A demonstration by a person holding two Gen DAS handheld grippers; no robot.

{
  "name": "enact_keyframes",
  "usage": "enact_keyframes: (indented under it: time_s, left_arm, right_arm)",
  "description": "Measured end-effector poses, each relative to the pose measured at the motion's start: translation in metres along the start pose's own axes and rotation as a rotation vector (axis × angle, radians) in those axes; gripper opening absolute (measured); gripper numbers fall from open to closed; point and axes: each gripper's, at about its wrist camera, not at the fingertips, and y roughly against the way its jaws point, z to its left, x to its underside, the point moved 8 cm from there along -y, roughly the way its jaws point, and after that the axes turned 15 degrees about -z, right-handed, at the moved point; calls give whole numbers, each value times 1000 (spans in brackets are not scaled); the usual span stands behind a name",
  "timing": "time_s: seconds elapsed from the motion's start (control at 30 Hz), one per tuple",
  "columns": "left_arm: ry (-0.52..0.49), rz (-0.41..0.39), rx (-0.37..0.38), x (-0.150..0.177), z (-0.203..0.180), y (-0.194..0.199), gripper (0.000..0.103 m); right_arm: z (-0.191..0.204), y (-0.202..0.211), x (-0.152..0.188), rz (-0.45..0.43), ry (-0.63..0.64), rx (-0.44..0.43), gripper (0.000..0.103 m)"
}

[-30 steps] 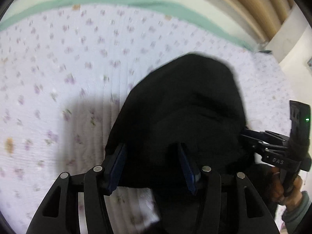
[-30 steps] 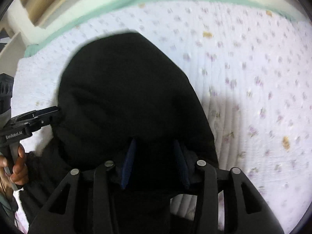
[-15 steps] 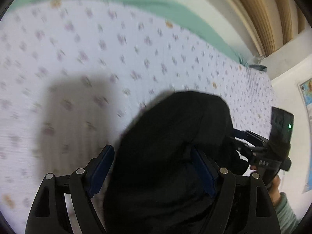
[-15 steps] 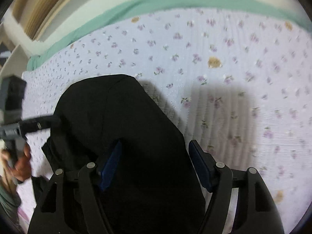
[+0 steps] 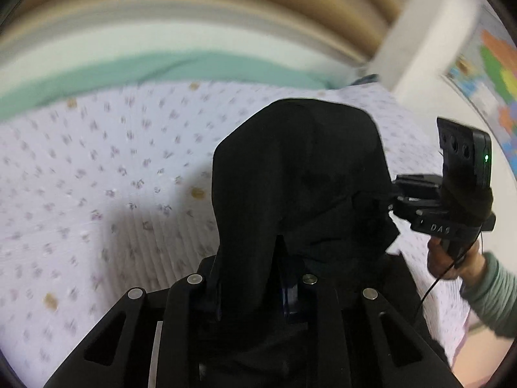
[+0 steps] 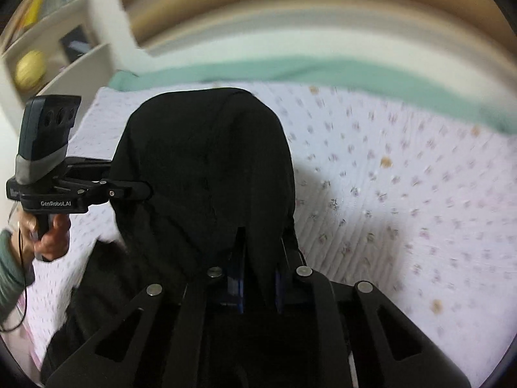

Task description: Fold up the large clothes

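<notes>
A large black garment hangs lifted above the bed, held between both grippers. In the left wrist view my left gripper is shut on a fold of the black cloth, which drapes over its fingers and hides the tips. My right gripper shows at the right, reaching into the cloth's other side. In the right wrist view the garment fills the centre and my right gripper is shut on its cloth. My left gripper reaches in from the left, its tips buried in the cloth.
The bed has a white quilt with small purple flowers and a green sheet edge at the far side. A white shelf with a yellow ball stands at the left. A coloured map hangs on the right wall.
Both grippers went from open around the black cloth to shut on it. They have lifted and tilted up, so the far wall and shelf now show.
</notes>
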Motion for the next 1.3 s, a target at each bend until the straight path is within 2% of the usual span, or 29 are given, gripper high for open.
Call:
enact_keyframes:
  time_s: [0.07,0.2,0.33,0.4,0.47,0.5,0.6,0.63,0.67,0.73,0.8,0.83,0.87,0.9,0.97,1.07,1.13,1.2,1.3]
  left_arm:
    - [-39,-20,-5,7,-22,32,24]
    - [-116,-27,-48,35,-62,82,25]
    - [-174,25,-98,88,-94,118,28]
    - [-161,75,-123,127,-104,125,31]
    - [-136,129,-150,166,-105,127,44]
    - [-119,170,-178,193,-103,125,46]
    - [-31,279,-216,256,-93,123,47]
    - [3,287,-223,271,-90,127,47]
    - [23,263,-228,276,-89,134,47]
    - [62,237,-225,272,-89,153,47]
    - [98,210,-225,258,-87,172,47]
    - [105,170,-227,243,-87,186,47]
    - [112,128,-223,227,-87,197,47]
    - [121,75,-211,205,-87,209,47]
    - [131,-10,-182,165,-88,220,47]
    - [162,-80,-132,112,-91,212,49]
    - [201,-83,-102,92,-90,193,49]
    - [236,-44,-74,90,-89,163,49]
    - [302,68,-22,117,-86,124,49]
  right_arm:
    - [14,31,0,-27,30,9,16]
    - [57,91,23,-58,107,54,16]
    - [92,141,79,-38,168,107,16]
    - [102,144,114,-7,184,138,18]
    - [109,144,162,68,161,147,19]
    - [110,141,179,104,143,150,23]
    - [109,148,236,228,59,156,23]
    - [108,154,248,253,37,158,23]
    - [106,160,254,268,18,163,23]
    - [103,177,253,276,-19,166,23]
    - [99,194,234,249,-51,169,28]
    - [97,200,223,231,-66,163,31]
    - [95,205,207,203,-83,152,39]
    - [95,212,180,149,-99,133,52]
    - [94,213,135,59,-103,120,67]
    - [96,195,93,6,-124,127,69]
    - [96,165,72,14,-186,104,69]
    - [96,137,73,56,-223,102,69]
    - [100,111,109,155,-234,94,68]
